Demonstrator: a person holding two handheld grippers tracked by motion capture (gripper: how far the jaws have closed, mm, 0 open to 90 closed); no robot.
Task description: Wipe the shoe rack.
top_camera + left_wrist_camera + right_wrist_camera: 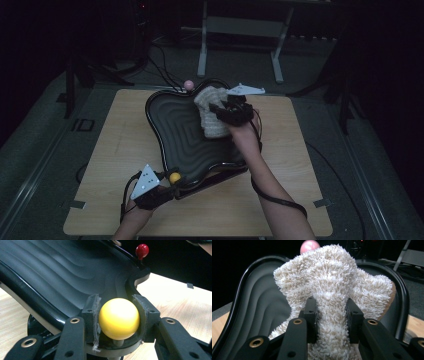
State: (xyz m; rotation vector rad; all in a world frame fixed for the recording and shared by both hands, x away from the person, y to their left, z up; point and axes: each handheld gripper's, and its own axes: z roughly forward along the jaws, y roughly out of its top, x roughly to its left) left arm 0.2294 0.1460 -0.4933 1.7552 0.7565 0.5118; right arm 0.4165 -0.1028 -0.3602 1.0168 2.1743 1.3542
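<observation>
While the left gripper (167,186) clamps the yellow knob (119,318) at the near corner of the black ribbed tray (177,130), it props that tray at a tilt on the wooden table (110,150), likely so the inside faces the cloth. Further right, the right gripper (222,111) pinches a bunched fluffy cream cloth (332,290) against the tray's far end below the pink knob (188,84), apparently for wiping.

- high view dim and soft; room behind nearly black, only the table (280,200) lit.
- gripper views brighter, sharp up close.
- glare on the yellow ball (119,318); far background blurred.
</observation>
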